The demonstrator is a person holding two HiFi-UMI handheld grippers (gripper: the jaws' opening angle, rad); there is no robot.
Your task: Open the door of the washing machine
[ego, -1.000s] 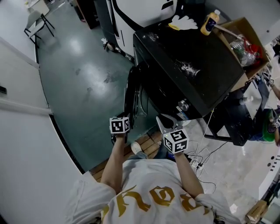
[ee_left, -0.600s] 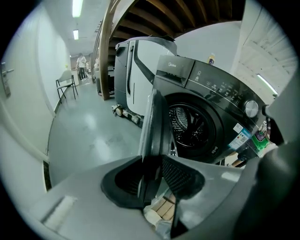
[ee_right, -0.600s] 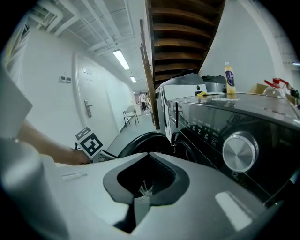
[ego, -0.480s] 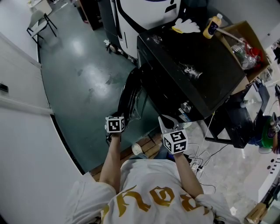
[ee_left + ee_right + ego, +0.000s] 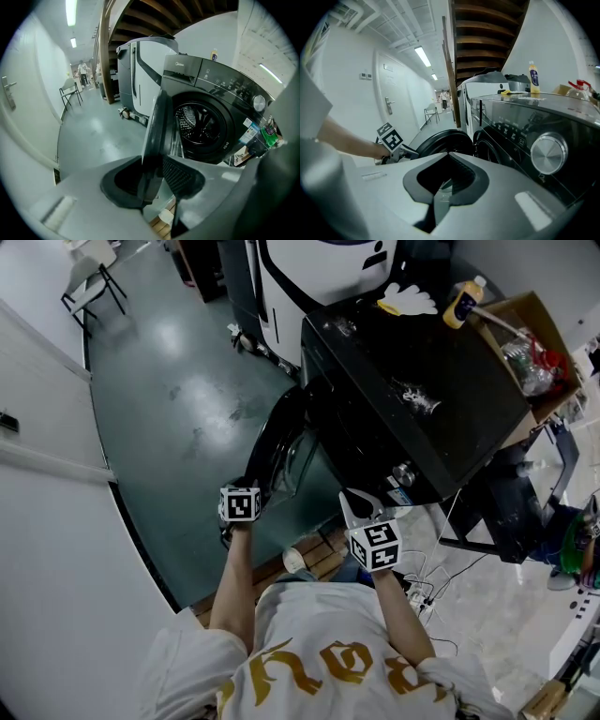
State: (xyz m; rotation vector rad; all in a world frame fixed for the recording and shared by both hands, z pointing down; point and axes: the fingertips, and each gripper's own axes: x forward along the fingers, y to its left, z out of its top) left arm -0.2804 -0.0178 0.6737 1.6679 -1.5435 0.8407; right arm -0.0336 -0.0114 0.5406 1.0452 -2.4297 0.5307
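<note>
The black front-loading washing machine [image 5: 422, 381] stands ahead of me with its round door [image 5: 281, 451] swung partly open to the left. My left gripper [image 5: 246, 491] is shut on the door's free edge [image 5: 157, 136]. Behind that edge, the left gripper view shows the open drum [image 5: 201, 124]. My right gripper [image 5: 351, 501] hangs in front of the machine's lower right corner, shut, with nothing between its fingers. The right gripper view looks past its closed tips [image 5: 443, 192] at the door [image 5: 440, 140], the left gripper [image 5: 391, 138] and the control knob [image 5: 548, 150].
On the machine's top lie a yellow bottle [image 5: 464, 301] and a white glove [image 5: 408, 301]; a cardboard box [image 5: 525, 343] stands at its right. A white appliance [image 5: 319, 263] is behind it. A wooden pallet [image 5: 314, 559] and cables [image 5: 427, 582] lie by my feet. A white wall [image 5: 56, 549] runs along the left.
The door has swung further open, away from the machine. My left gripper has moved left and toward me with the door edge in it. The right gripper has barely shifted.
</note>
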